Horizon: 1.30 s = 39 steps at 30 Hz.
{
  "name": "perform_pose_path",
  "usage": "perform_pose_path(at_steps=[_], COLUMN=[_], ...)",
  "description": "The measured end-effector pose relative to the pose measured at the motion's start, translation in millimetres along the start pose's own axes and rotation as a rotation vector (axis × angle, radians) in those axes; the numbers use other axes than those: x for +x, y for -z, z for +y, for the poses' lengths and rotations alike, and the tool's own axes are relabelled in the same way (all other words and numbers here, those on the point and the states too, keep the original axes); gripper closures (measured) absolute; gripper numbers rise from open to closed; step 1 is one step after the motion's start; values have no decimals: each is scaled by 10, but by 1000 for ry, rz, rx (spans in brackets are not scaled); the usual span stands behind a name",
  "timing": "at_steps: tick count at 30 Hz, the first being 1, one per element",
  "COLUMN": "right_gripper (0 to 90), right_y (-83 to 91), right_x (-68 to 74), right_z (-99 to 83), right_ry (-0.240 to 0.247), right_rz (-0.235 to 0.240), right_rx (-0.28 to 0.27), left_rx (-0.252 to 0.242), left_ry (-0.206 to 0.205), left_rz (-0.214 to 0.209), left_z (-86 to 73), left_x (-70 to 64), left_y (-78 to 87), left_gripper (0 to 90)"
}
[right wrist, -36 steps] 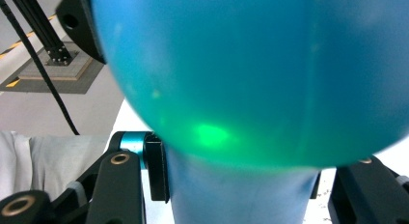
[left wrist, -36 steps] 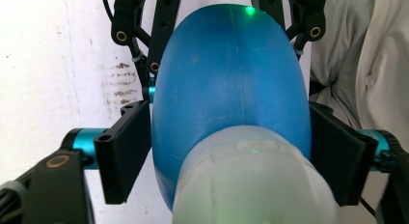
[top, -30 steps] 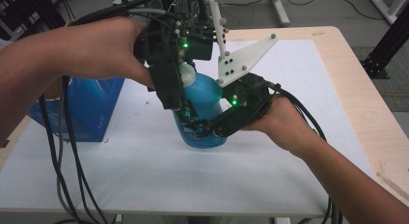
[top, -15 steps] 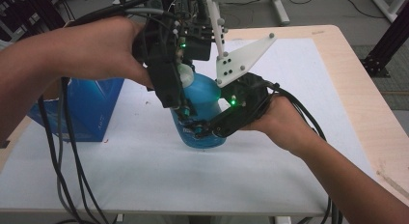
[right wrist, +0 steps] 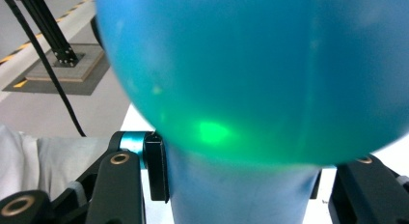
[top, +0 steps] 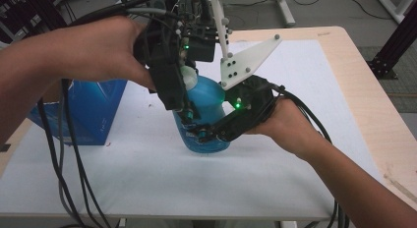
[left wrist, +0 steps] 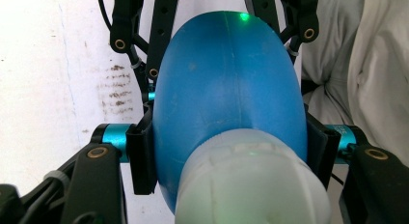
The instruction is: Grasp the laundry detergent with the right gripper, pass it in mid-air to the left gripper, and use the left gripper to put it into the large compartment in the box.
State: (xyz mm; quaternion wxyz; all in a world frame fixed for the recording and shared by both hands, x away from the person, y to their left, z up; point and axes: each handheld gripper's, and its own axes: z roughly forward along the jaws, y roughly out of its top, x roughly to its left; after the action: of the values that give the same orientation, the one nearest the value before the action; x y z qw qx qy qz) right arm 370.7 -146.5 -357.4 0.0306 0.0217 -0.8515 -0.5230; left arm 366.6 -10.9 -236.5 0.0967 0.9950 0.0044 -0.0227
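Centre frame: the left gripper [top: 186,107] pinches the blue bottle [top: 209,98] near its white cap [left wrist: 248,185], and the right gripper [top: 209,134] clamps its base. Keep the base squeezed firm and any twist slow.

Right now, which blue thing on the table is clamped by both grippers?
The blue bottle with the white cap at mid-table: the left gripper and right gripper both clamp it. The blue box at the table's left edge stands apart, untouched.

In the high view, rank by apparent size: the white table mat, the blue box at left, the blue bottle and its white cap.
1. White table mat, by far the largest.
2. Blue box, though an arm and cables cover part of it.
3. Blue bottle, partly hidden by both grippers, so its rank against the box is unsure.
4. White cap, smallest.
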Motion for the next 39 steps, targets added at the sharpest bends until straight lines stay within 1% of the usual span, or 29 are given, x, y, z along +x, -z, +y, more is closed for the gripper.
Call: perform_pose_path(at_steps=[2, 3, 4, 5, 6, 7, 8, 9, 10, 14, 16, 18, 19, 20, 22, 24, 25, 26, 27, 29, 30, 31, 32, 33, 34, 35, 36, 37, 39], right_gripper=[431, 376, 291, 229, 213, 210, 210, 100, 101, 101, 101, 101, 101, 101, 101, 100, 99, 84, 15, 5, 5, 5, 5, 6, 6, 6, 6, 7, 7], right_y=[12, 25, 41, 54, 85, 143, 143, 189, 209, 307, 387, 457, 496, 545, 638, 704, 750, 773, 791, 840, 913, 913, 952, 1036, 1036, 1132, 1132, 1164, 1244], right_x=[17, 20, 25, 26, 17, 20, 20, 43, 50, 65, 68, 55, 40, 30, 21, 27, 46, 61, 80, 105, 103, 103, 107, 118, 118, 116, 116, 123, 122], right_z=[19, 30, 38, 42, 42, 38, 38, 37, 37, 20, 2, -23, -39, -53, -83, -101, -116, -123, -136, -165, -212, -212, -235, -276, -276, -318, -318, -325, -339], right_ry=[-3, -5, -15, -22, -40, -53, -53, -62, -73, -81, -95, -136, -160, -174, -207, -223, -219, -216, -204, -204, -226, -226, -231, -233, -233, -252, -252, -254, -282], right_rz=[4, 8, -5, -18, -13, 11, 11, 1, -10, -15, -54, -117, -132, -131, -90, -72, -92, -109, -132, -167, -183, -183, -200, -235, -235, -225, -225, -243, -292], right_rx=[-8, -9, -7, -5, -4, 1, 1, 21, 30, 62, 100, 146, 164, 179, 220, 264, 312, 342, 391, 474, 518, 518, 524, 538, 538, 540, 540, 537, 549], left_rx=[6, 11, 11, 14, 24, 23, 26, 25, 20, 11, 5, -8, -12, -15, -17, -23, -24, -27, -30, -35, -41, -46, -54, -59, -65, -81, -81, -87, -85], left_ry=[0, -4, -3, 15, 26, 41, 46, 65, 74, 93, 114, 132, 143, 152, 181, 217, 225, 241, 256, 289, 300, 316, 333, 348, 364, 414, 414, 454, 494], left_rz=[-6, -9, -13, -18, -21, -21, -19, -14, -11, 2, 11, 25, 35, 46, 62, 79, 85, 95, 102, 118, 124, 131, 142, 147, 151, 160, 160, 161, 169], left_z=[17, 25, 29, 33, 38, 35, 33, 15, -1, -61, -114, -164, -188, -213, -269, -343, -368, -404, -442, -518, -548, -588, -639, -671, -716, -809, -809, -870, -952], left_x=[-22, -32, -39, -47, -47, -52, -54, -51, -45, -29, -14, 7, 16, 26, 58, 89, 100, 111, 123, 143, 149, 158, 164, 167, 174, 184, 184, 196, 205], left_y=[35, 51, 62, 75, 90, 100, 112, 146, 163, 228, 291, 362, 398, 434, 509, 598, 630, 674, 719, 820, 859, 914, 981, 1019, 1071, 1165, 1165, 1217, 1272], left_gripper=[379, 379, 379, 379, 379, 380, 380, 379, 379, 379, 379, 379, 379, 379, 379, 379, 379, 379, 379, 378, 378, 378, 379, 378, 378, 379, 378, 378, 378])
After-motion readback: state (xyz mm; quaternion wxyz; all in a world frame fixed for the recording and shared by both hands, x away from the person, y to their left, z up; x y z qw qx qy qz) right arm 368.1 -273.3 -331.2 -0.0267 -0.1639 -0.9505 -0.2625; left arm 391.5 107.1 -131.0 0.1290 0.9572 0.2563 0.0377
